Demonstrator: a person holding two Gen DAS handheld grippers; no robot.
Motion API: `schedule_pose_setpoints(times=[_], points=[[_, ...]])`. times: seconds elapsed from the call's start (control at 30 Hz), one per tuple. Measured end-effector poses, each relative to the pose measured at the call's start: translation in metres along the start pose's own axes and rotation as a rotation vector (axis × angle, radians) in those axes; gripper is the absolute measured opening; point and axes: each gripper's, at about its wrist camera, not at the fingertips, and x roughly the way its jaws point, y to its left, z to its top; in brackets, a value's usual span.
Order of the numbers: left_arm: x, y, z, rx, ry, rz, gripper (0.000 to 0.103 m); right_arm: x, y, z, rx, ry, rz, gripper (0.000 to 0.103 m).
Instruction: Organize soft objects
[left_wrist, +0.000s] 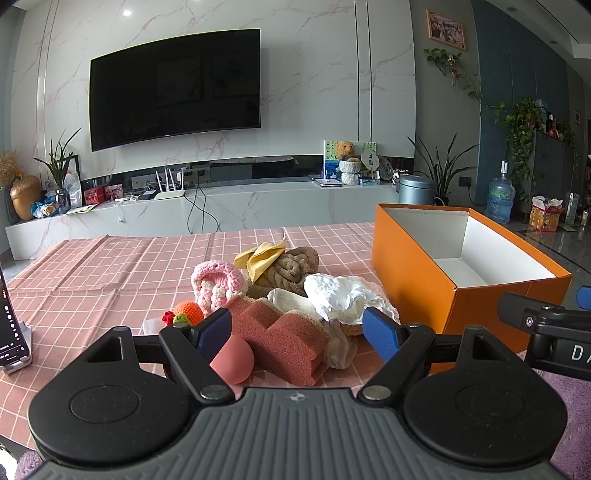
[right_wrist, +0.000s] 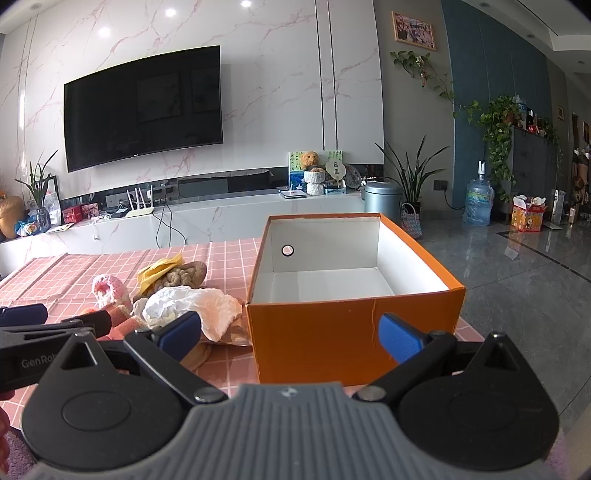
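Note:
A heap of soft things lies on the pink checked tablecloth (left_wrist: 110, 266): a pink sponge (left_wrist: 284, 339), a pink egg-shaped puff (left_wrist: 232, 360), a pink crochet piece (left_wrist: 218, 282), an orange crochet fruit (left_wrist: 188, 312), a brown rope toy (left_wrist: 286, 269), a yellow cloth (left_wrist: 264, 254) and crumpled white tissue (left_wrist: 343, 295). My left gripper (left_wrist: 297, 334) stands open just in front of the sponge, holding nothing. An empty orange box (right_wrist: 351, 291) sits to the right of the heap. My right gripper (right_wrist: 290, 332) is open before the box's near wall, with nothing in it.
A phone on a stand (left_wrist: 11, 332) is at the table's left edge. Beyond the table are a TV wall, a white low cabinet (left_wrist: 207, 210) and plants. Grey tiled floor (right_wrist: 517, 280) lies right of the box. The left gripper's arm (right_wrist: 44, 339) shows beside the right one.

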Motion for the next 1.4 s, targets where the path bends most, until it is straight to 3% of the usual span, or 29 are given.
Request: schedule_pose_setpoints(times=[0.6, 0.73, 1.17, 1.4], points=[[-0.001, -0.001, -0.003, -0.004, 0.014, -0.017, 0.094, 0.0, 0.002, 0.001, -0.009, -0.001, 0.014, 0.101], [-0.001, 0.003, -0.001, -0.014, 0.023, -0.054, 0.094, -0.001, 0.005, 0.0, -0.025, -0.007, 0.021, 0.101], [0.002, 0.035, 0.001, -0.112, 0.043, -0.037, 0.093, 0.012, 0.031, -0.001, -0.145, 0.024, 0.189, 0.1], [0.013, 0.058, 0.002, -0.102, 0.133, -0.061, 0.085, 0.026, 0.062, 0.0, -0.244, 0.073, 0.302, 0.075]])
